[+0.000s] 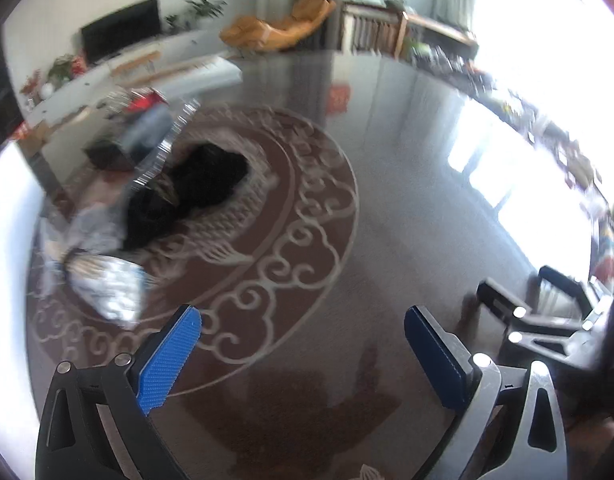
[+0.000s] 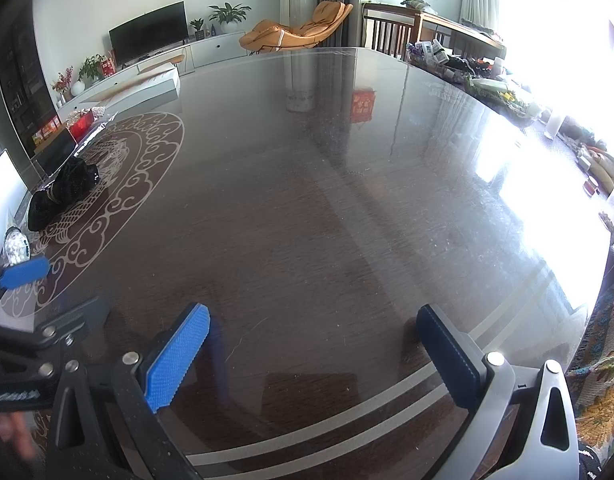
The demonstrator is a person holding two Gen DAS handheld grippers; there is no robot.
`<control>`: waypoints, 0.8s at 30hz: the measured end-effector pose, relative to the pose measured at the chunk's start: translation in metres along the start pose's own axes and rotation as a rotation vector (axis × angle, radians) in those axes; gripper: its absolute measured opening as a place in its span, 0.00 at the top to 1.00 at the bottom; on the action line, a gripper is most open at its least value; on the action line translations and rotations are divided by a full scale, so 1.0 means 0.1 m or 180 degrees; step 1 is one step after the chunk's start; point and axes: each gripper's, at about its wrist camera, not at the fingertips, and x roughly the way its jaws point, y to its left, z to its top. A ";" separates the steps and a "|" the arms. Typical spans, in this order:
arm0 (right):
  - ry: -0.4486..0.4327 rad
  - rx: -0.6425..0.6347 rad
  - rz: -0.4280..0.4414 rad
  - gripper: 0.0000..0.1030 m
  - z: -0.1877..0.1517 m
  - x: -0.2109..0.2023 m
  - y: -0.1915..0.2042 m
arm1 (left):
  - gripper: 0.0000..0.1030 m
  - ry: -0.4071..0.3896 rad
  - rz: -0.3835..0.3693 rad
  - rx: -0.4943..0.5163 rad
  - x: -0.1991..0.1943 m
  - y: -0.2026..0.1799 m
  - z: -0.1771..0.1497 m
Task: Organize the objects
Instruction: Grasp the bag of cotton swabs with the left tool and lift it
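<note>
A crumpled black cloth lies on the round ornament of the dark glass-topped table; it also shows at the far left in the right wrist view. A shiny silver packet lies in front of it, blurred. My left gripper is open and empty, a short way before the packet and cloth. My right gripper is open and empty over the bare table, to the right of the left gripper.
A clear plastic box with red items stands at the table's far left. Clutter lines the right edge. A patterned cloth hangs at the near right. A TV, plants and an orange lounge chair stand beyond the table.
</note>
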 end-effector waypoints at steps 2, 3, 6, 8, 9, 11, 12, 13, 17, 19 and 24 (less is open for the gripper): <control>0.0001 0.0003 0.0000 0.00 0.00 0.00 0.00 | 0.00 -0.0291 0.0258 -0.0268 -0.24 0.25 0.14; 0.0002 0.0001 -0.0001 0.00 0.00 0.00 0.00 | 0.00 -0.0327 0.0398 -0.0441 -0.28 0.41 0.23; 0.0015 -0.0008 0.0007 0.00 0.02 0.00 0.00 | 0.00 -0.0170 0.0620 -0.1169 -0.18 0.99 0.41; 0.0016 -0.0008 0.0007 0.00 0.02 0.00 0.00 | 0.00 0.0030 0.0664 -0.1651 0.01 1.28 0.39; 0.0016 -0.0008 0.0006 0.00 0.02 0.00 0.00 | 0.00 0.0143 0.0682 -0.1810 0.10 1.37 0.35; 0.0014 -0.0010 0.0006 0.00 0.02 0.00 0.00 | 0.00 0.0326 0.0714 -0.1952 0.27 1.46 0.26; 0.0014 -0.0010 0.0007 0.00 0.02 0.00 0.00 | 0.00 0.0416 0.0684 -0.1986 0.34 1.47 0.18; 0.0013 -0.0009 0.0009 0.00 0.02 0.00 0.00 | 0.00 0.0466 0.0674 -0.1960 0.38 1.45 0.14; 0.0005 -0.0017 0.0014 0.00 0.02 0.00 -0.01 | 0.05 0.0384 0.0570 -0.1589 0.42 1.33 0.18; 0.0003 -0.0016 0.0015 0.00 0.02 0.00 -0.01 | 0.42 0.0266 0.0496 -0.1362 0.37 1.24 0.15; 0.0003 -0.0018 0.0016 0.00 0.02 0.00 0.00 | 0.69 0.0214 0.0343 -0.0922 0.18 0.93 -0.15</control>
